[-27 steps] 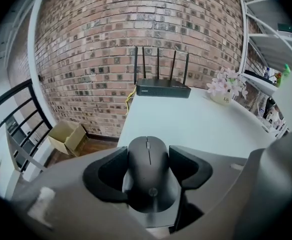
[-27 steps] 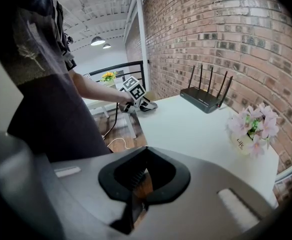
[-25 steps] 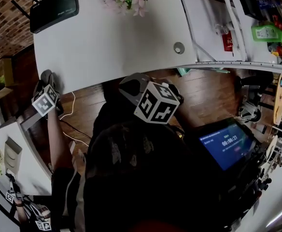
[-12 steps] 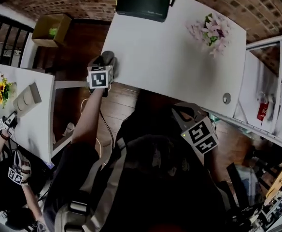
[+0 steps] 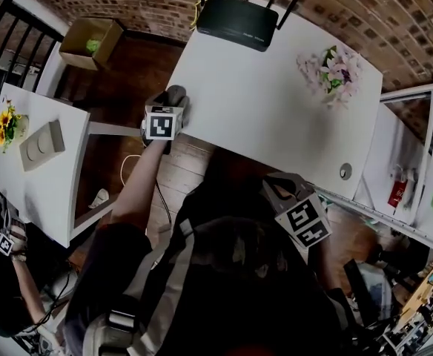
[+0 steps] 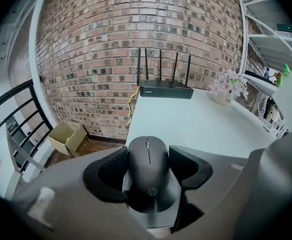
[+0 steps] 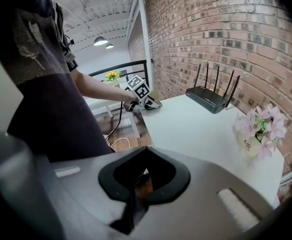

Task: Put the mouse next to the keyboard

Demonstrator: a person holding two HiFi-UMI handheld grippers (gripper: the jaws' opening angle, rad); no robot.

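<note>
Left claw [image 6: 147, 176] has moved in over the white surface's [image 5: 261, 87] left corner | grips black mouse [image 6: 147, 156], mouse at that corner | right claw [image 7: 145, 159] closed, empty, off the surface.

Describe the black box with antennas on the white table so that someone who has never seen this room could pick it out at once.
Find the large white table standing against the red brick wall. At its wall end lies a flat black plastic router. Unlike the pot of pale pink flowers sharing the table, it is dark, low and topped by thin upright antennas.
</note>
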